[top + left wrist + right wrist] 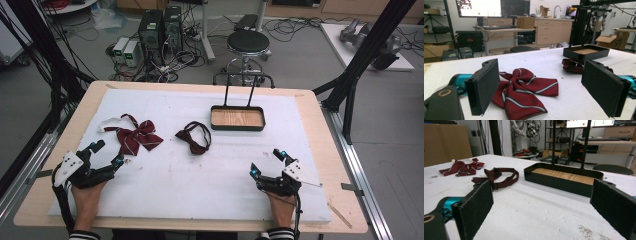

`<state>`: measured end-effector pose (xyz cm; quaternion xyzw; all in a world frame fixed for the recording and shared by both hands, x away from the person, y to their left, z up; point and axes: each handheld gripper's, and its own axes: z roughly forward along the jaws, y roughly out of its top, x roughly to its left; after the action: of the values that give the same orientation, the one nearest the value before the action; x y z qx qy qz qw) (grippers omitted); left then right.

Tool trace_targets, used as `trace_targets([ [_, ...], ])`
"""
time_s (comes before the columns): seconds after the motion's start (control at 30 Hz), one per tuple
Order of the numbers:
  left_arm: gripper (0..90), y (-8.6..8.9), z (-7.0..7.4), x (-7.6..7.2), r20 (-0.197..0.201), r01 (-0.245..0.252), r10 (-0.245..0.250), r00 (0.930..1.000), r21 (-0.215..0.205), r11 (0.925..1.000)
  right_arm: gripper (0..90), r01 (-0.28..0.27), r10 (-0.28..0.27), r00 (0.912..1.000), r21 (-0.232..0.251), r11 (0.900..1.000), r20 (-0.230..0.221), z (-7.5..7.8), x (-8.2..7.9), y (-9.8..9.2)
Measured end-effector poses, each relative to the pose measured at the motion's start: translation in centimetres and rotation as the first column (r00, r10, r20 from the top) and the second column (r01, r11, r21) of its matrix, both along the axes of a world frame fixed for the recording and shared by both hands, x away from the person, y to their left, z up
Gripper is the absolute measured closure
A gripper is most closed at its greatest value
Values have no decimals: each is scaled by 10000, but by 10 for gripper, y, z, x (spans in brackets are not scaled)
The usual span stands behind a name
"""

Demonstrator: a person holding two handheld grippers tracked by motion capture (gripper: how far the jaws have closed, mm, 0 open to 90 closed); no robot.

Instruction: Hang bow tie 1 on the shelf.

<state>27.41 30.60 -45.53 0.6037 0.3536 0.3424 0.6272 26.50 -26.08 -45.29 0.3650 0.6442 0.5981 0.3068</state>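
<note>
Desk, white sheet over it. Striped tie (136, 136) toward the left edge; plain tie (194, 137) mid-desk; tray (237, 118) toward the far edge, holding nothing. Left tool (106, 154) spread wide, nothing held, just beside the striped tie. Right tool (267, 161) likewise, near the front edge. Step, by my judgement: approach; next, the left tool must straddle the striped tie and close.
</note>
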Motion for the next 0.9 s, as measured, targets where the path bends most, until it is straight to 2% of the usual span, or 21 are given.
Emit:
trace_targets([
  [0.3,154,-1,0,-1,131,-24,23,9999,79,10000,40,39,-39,10000,2,10000,-4,0,0,0],
  [0.73,154,0,0,-1,93,-67,66,9999,39,10000,40,51,-51,10000,-16,10000,6,0,0,0],
  [0.83,154,1,0,-1,12,10,-10,10000,-64,10000,40,64,-64,10000,-7,10000,-36,0,0,1],
  [0.9,154,3,1,0,-222,-2,-1,9998,-168,9999,40,78,-77,10000,-73,9999,23,0,0,1],
])
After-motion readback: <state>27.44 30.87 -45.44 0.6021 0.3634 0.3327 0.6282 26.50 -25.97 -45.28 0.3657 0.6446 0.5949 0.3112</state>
